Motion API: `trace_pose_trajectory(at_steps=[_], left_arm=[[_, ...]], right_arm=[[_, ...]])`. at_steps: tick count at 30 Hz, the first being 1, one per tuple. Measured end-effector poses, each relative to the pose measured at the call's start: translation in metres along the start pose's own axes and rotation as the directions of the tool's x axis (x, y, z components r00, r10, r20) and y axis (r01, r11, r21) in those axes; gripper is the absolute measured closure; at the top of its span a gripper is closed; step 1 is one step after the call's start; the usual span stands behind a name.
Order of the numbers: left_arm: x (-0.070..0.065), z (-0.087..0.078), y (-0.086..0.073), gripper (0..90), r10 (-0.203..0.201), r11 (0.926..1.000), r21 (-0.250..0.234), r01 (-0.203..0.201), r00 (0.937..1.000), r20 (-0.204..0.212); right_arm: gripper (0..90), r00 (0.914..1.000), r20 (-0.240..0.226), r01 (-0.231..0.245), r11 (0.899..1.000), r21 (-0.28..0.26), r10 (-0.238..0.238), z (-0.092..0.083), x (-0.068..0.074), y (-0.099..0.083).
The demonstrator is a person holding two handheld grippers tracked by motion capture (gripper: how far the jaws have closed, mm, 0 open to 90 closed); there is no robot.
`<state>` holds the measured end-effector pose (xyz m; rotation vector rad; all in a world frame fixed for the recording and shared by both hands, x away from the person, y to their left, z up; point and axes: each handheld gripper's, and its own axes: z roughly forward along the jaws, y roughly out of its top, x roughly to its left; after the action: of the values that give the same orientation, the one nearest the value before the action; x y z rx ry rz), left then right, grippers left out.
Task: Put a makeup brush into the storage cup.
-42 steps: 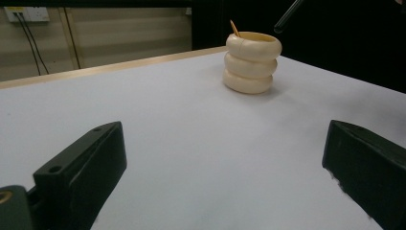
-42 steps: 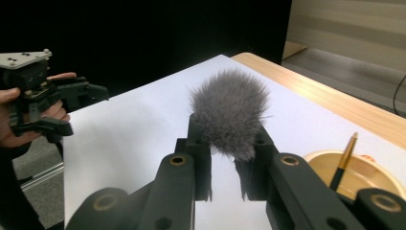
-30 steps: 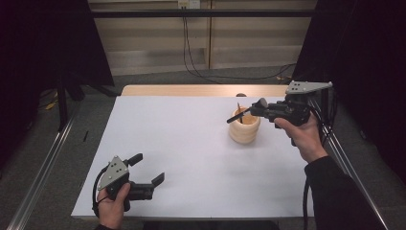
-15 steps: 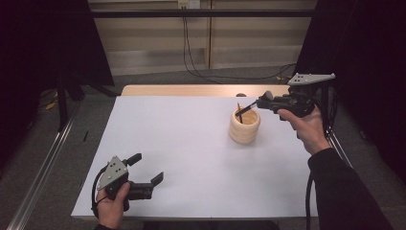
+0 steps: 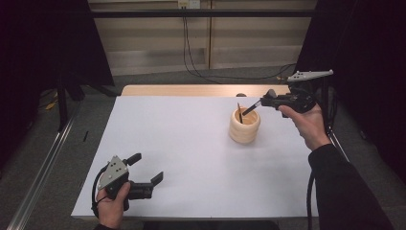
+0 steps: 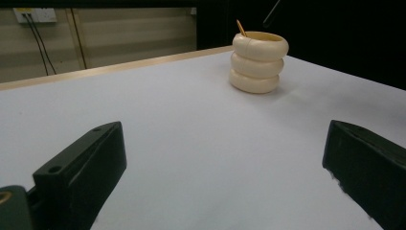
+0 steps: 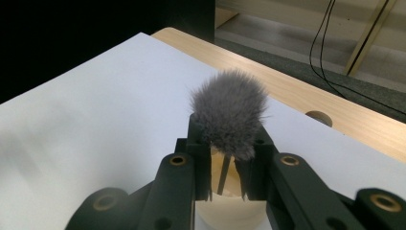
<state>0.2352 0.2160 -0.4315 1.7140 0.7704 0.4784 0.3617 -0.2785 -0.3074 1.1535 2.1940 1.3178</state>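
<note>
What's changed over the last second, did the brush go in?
The right hand-held gripper, shut on the brush, drew back to the right; the black handle tip now sits at the holder mouth. Left hand-held gripper, holder and wooden stick stayed put.

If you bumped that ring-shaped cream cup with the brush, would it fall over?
Probably not easily. The cup looks squat, like three fat rings stacked, with a wide bottom flat on the white table. It might just slide, since the tabletop looks smooth. The thin stick leaning inside seems too light to tip it. The brush in the right tongs has soft fluff, so it would push gently.
</note>
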Motion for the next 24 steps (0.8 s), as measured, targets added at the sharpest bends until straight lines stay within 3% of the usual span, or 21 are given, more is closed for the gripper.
trace_pose_trajectory(at_steps=[13, 24], left_arm=[[0.001, 0.0, 0.0, 1.3, 0.0, 1.0, 0.002, 0.0, 1.0, -0.001], [0.0, 0.0, 0.0, 1.1, 0.008, 1.0, 0.004, -0.008, 0.9999, 0.007]], right_arm=[[77.4, 0.999, 0.04, -0.021, 0.998, 0.06, 0.019, 0.014, -0.005, -0.011], [77.4, 0.9989, 0.043, -0.022, 0.995, 0.096, 0.018, 0.025, -0.007, -0.018]])
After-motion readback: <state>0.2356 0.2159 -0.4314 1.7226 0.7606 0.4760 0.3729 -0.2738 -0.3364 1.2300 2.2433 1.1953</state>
